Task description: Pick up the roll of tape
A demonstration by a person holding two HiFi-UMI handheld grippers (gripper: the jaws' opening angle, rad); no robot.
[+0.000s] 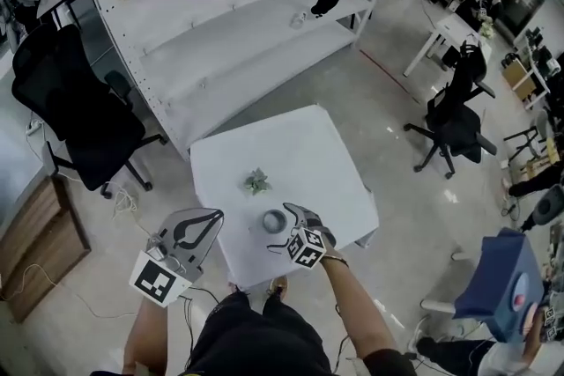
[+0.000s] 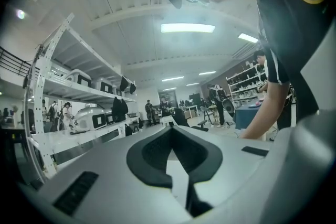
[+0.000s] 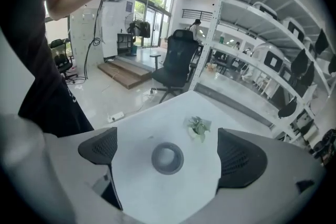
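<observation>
Fingers (image 3: 239, 157) of the right gripper (image 3: 168, 149) stand wide apart, gripping nothing. The roll of tape (image 3: 168, 159) lies flat on the white table (image 3: 157, 196), centred in their gap and touching neither. The left gripper (image 2: 172, 129), off the table's edge, has its tips together and empty. A small green sprig (image 3: 198, 127) lies beyond the roll.

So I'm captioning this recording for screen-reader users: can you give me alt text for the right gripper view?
A grey roll of tape lies flat on a white table, framed between the open jaws of the right gripper, which touch nothing. A small plant stands just beyond it; behind are a black office chair and white shelving.
</observation>
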